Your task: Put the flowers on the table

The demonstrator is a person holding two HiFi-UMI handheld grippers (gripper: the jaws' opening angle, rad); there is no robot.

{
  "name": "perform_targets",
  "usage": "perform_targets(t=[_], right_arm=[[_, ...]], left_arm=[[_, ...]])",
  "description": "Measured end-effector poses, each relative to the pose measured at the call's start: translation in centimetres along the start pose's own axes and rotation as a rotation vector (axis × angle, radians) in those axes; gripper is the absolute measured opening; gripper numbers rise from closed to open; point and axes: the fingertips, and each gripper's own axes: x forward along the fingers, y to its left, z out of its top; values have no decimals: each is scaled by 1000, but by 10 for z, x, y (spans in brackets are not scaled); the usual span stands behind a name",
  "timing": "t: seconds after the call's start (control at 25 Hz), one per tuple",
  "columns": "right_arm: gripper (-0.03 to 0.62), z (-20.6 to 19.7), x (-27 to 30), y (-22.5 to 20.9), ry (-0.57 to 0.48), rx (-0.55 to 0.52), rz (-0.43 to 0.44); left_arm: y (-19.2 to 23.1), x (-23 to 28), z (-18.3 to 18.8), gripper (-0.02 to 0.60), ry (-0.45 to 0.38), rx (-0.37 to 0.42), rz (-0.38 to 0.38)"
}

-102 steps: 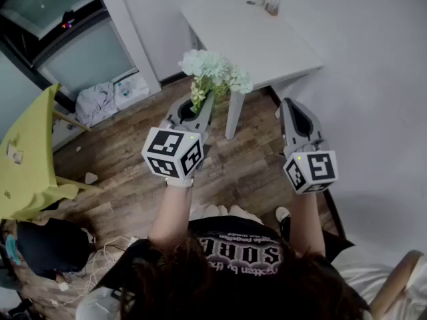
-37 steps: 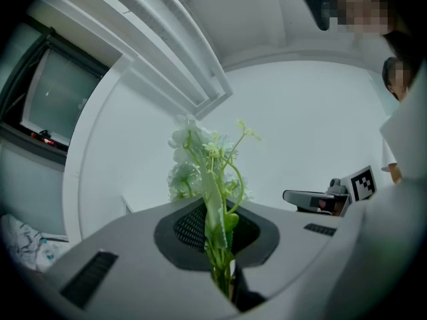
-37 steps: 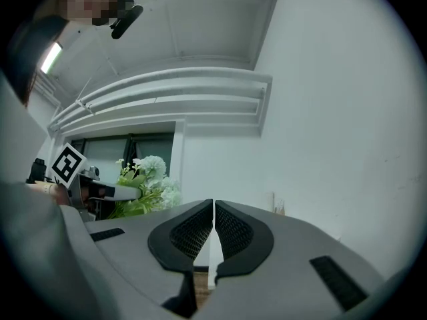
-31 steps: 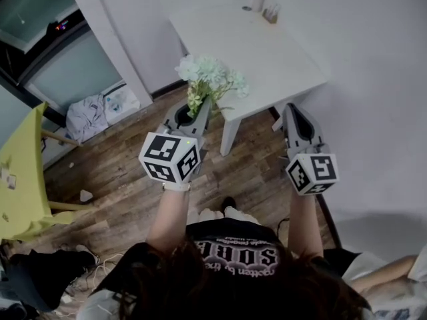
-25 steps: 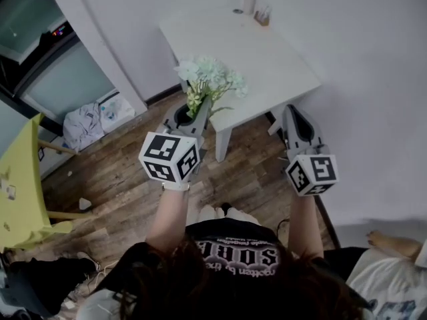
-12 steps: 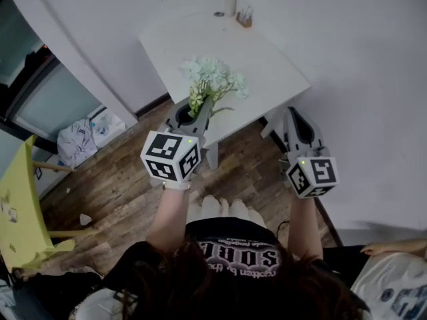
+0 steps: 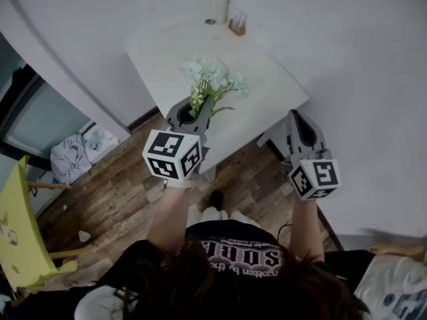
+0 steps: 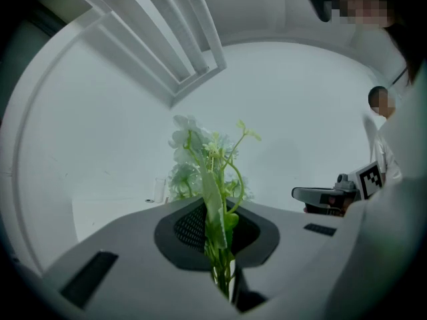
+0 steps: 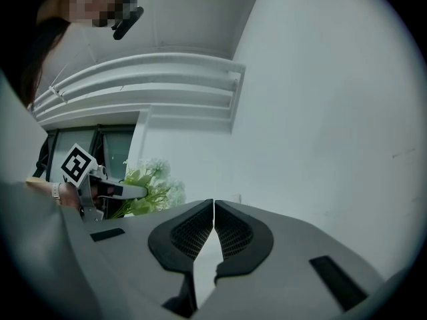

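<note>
The flowers (image 7: pixel 213 80) are held upright in the left gripper (image 7: pixel 202 109), whose jaws are closed tight on the thin green stems. The pale blossoms are seen over the near left part of the white table (image 7: pixel 273 89) and are not yet set down on it. The right gripper (image 7: pixel 296 120) is carried off the table's near right corner, its jaws pressed together with nothing between them.

The bunch could be lost at the release. No vase is seen, so the flowers are judged likely to be laid flat. If they are let go close to the near edge, the bunch could be tipped off by its heavy heads onto the wooden floor (image 7: pixel 127 185). The stems could also be bent by so tight a pinch. A cup (image 7: pixel 221 8) at the far edge is well apart from the flowers and is little threatened.

The pinch on the stems is shown only in the left gripper view, being hidden by the gripper's body in the head view. The table's outline and the flowers' place over it are given only by the head view. The empty, closed jaws are shown in the right gripper view
</note>
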Motion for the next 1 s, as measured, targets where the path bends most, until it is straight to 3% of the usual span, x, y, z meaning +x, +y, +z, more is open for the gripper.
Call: perform_targets(t=[0.16, 0.32, 0.56, 1.0], right_arm=[[32, -4, 9, 4, -6, -30, -15], [32, 0, 69, -18, 19, -27, -16], [32, -12, 128, -40, 42, -32, -10], [32, -22, 136, -40, 61, -20, -34]], left_arm=[[7, 9, 0, 16, -11, 14, -31], [43, 61, 13, 15, 5, 9, -32], [75, 118, 4, 15, 47, 26, -34], [85, 138, -3, 16, 73, 30, -58]])
